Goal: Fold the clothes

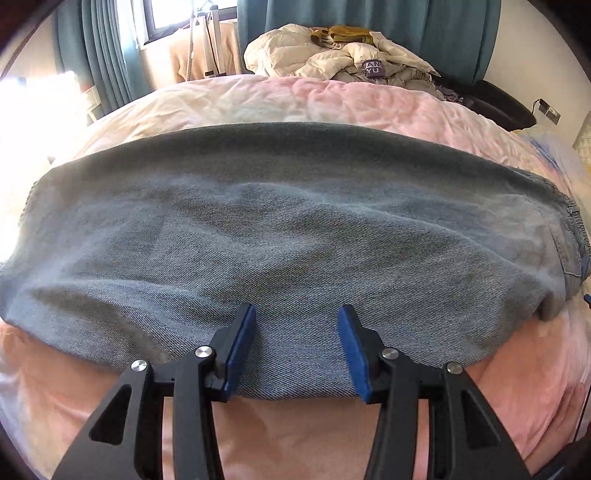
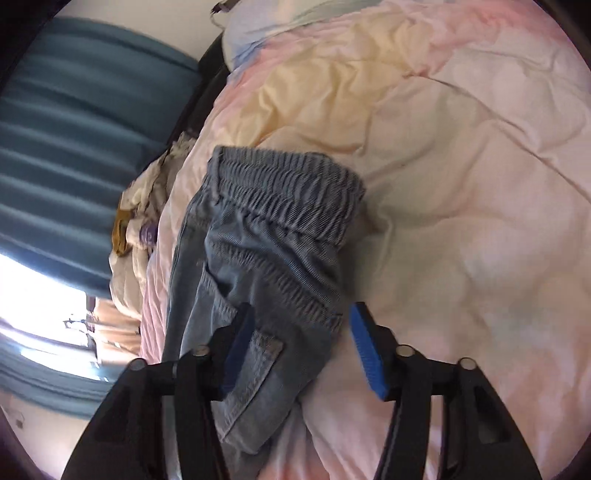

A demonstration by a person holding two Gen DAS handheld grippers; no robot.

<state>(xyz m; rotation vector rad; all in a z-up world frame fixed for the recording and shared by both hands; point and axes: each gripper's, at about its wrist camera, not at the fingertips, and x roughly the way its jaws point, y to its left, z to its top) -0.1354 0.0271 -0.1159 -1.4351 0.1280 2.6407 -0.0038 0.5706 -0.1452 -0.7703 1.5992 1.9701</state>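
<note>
A pair of faded blue-grey denim jeans (image 1: 288,229) lies folded across a wrinkled pale pink and cream quilt (image 1: 332,99) that covers the bed. In the left wrist view the denim spreads wide from side to side as a broad, mostly smooth panel with a few shallow ripples, its near edge lying at the gripper's fingers. In the right wrist view the gathered elastic waistband (image 2: 284,192) of the jeans (image 2: 258,266) is bunched and raised, with a stitched back pocket (image 2: 255,354) below it.

The left gripper (image 1: 297,314), black with blue pads, has its jaws spread apart over the near edge of the denim; nothing is pinched between them. The right gripper (image 2: 302,314), also black with blue pads, is likewise spread wide, its fingers straddling the pocket area of the denim, one finger (image 2: 240,332) over the cloth and the other over the quilt (image 2: 461,184) beside it; it clasps nothing.

At the far side of the bed sits a heap of cream padded bedding (image 1: 332,55) with a mustard-yellow cloth (image 1: 347,33) on top. Teal pleated curtains (image 1: 99,55) hang beside a bright window (image 1: 173,14).
</note>
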